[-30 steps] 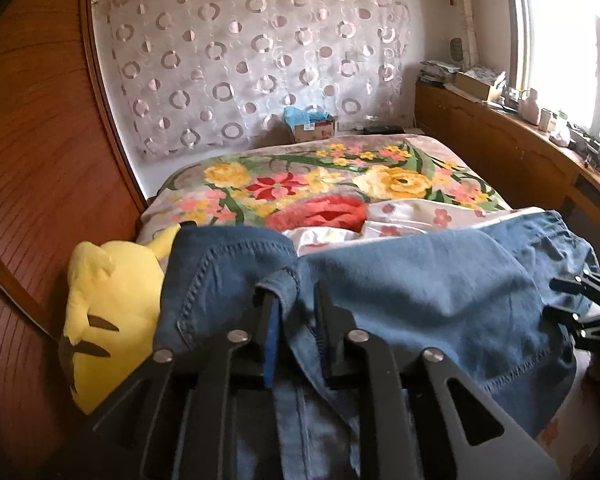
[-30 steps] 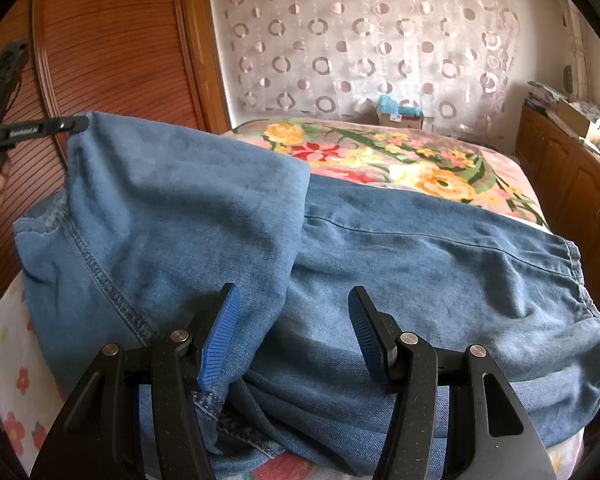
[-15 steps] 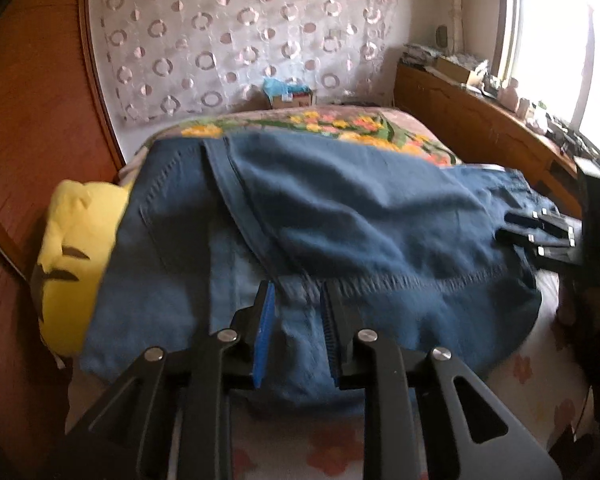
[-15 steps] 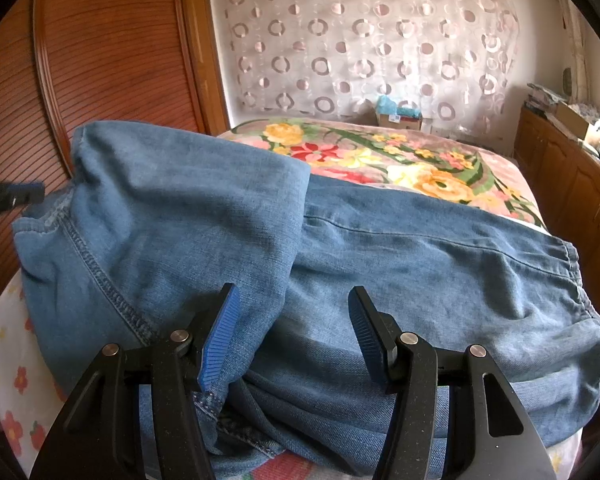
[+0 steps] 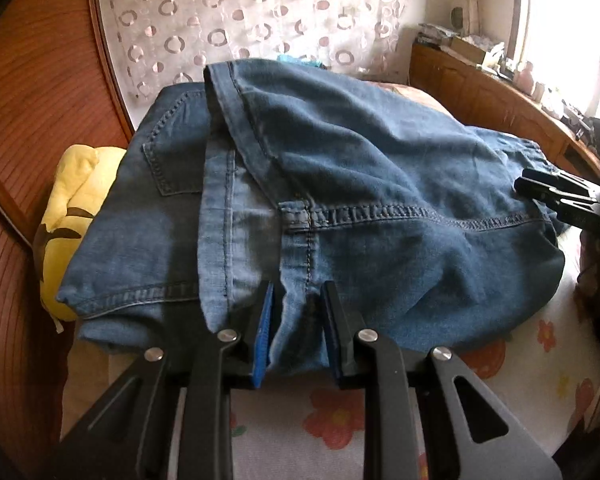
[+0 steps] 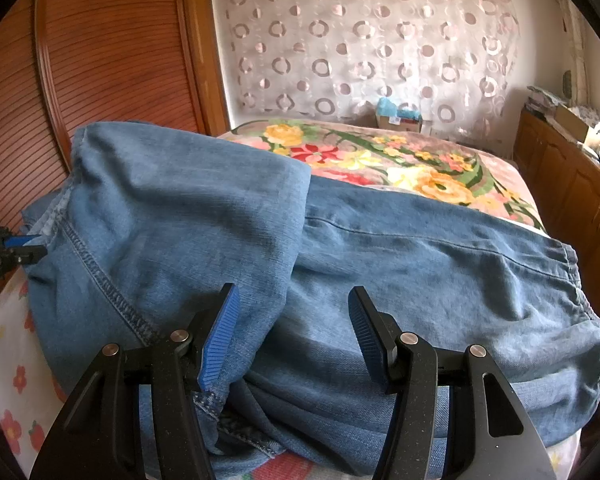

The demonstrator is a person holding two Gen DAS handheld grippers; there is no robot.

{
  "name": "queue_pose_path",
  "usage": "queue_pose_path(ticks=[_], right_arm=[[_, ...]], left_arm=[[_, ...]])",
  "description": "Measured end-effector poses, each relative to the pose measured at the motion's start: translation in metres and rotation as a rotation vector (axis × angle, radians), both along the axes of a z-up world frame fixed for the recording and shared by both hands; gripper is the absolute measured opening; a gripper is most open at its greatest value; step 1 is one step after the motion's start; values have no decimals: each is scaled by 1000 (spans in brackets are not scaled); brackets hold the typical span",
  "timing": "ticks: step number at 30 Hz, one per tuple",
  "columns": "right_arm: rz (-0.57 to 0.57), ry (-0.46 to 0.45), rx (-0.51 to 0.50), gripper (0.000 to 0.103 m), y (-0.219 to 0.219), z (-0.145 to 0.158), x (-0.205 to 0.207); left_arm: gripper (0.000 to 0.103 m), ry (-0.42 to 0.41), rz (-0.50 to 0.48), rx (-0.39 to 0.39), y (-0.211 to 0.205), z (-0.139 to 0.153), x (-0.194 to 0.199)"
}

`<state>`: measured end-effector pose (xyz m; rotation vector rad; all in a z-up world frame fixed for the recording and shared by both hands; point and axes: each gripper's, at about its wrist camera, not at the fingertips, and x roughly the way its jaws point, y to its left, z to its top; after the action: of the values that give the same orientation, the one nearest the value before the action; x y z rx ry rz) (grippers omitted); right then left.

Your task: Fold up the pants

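A second ago the left gripper (image 5: 296,328) held a bunch of denim up high, with the flowered blanket (image 6: 412,168) showing beyond it; now that cloth has been carried over and down, and the pants (image 5: 340,184) lie doubled on the bed (image 5: 340,412), folded layer on top. The fingers (image 5: 263,332) of the left gripper stand narrowly apart with a pinch of the near edge between them, and they appear to grip it, though blur makes contact hard to confirm. By my reading the fold is laid and the release comes next, before any smoothing. The right gripper (image 6: 294,336) has not shifted: it hovers at the other side of the pants, its fingers half open, denim below them but nothing clamped. A yellow plush toy (image 5: 74,216) lies against the pants' far left side, partly under the cloth, and may lift that edge. A wooden cabinet (image 6: 572,196) runs along the right, well clear.
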<state>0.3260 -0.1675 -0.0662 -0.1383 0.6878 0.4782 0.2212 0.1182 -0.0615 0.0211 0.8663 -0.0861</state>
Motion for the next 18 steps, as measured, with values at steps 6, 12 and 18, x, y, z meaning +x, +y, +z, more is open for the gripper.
queue_pose_path(ticks=[6,12,18], right_arm=[[1,0,-2,58,-1,0,0],[2,-2,-4,58,-1,1,0],[-3,0,-5,58,0,2,0]], left_arm=[[1,-121,98,-22,17,23,-14],[8,-118,89,-70,30,32,-20],[26,-141,60,-76,20,37,-24]])
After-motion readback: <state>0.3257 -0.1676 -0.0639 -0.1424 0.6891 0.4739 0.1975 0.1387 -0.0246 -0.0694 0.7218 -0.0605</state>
